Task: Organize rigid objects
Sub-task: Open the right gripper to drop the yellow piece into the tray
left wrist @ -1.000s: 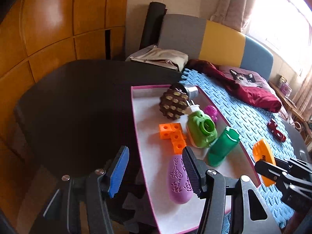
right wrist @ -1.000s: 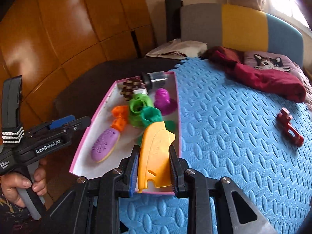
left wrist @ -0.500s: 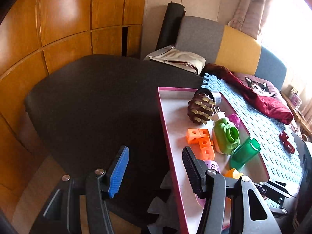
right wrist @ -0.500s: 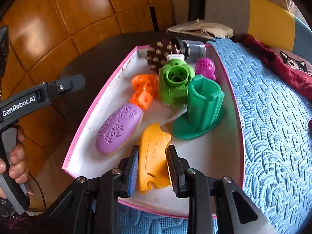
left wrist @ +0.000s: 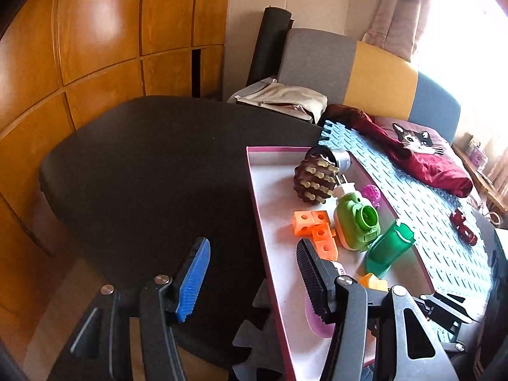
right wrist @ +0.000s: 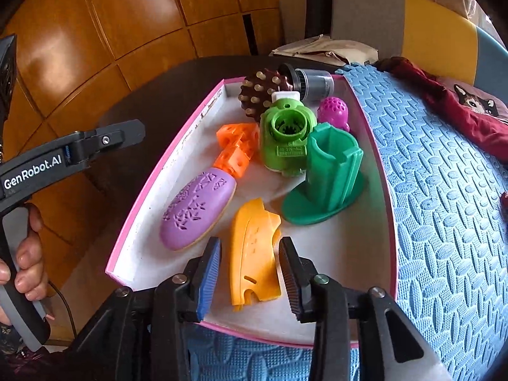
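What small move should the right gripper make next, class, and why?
Probably lift the right gripper straight back from the tray. Its jaws stand open on either side of the yellow piece, which lies flat on the tray floor, so the drop looks done. A red toy sits out on the blue mat, likely next.

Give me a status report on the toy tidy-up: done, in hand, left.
Done: the pink-rimmed box holds the purple oval, orange blocks, light green toy, dark green holder and more. In hand: nothing; the right gripper is open around the orange piece, which lies in the box. The left gripper is open, empty. Left: the red toy on the blue mat.
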Action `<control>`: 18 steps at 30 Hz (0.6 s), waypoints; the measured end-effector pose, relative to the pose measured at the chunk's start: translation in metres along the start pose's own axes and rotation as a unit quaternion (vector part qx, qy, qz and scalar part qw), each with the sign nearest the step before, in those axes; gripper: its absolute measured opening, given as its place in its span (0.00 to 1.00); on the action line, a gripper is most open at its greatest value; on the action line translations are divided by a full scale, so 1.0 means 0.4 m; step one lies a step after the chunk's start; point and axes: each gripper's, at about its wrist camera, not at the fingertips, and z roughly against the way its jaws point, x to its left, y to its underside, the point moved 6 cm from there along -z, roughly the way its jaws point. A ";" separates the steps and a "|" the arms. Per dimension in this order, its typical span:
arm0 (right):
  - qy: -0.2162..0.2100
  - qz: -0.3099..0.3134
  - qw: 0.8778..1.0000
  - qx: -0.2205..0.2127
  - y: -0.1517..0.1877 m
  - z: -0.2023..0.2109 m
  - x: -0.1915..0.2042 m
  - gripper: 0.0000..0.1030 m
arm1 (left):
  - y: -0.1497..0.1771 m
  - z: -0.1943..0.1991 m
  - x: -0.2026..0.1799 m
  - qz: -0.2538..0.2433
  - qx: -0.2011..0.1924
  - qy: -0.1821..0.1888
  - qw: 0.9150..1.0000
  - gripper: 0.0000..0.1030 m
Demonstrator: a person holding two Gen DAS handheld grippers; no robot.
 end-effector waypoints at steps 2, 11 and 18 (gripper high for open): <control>0.003 0.004 1.000 -0.008 -0.001 0.013 0.004 0.39 | 0.000 0.003 -0.006 -0.002 -0.001 0.001 1.000 0.56; 0.016 0.005 1.000 -0.026 -0.006 0.053 -0.005 0.40 | 0.006 0.012 -0.025 -0.012 0.000 0.007 1.000 0.56; 0.033 -0.004 0.998 -0.050 -0.025 0.100 -0.034 0.40 | 0.006 0.022 -0.042 -0.023 -0.003 0.009 1.000 0.56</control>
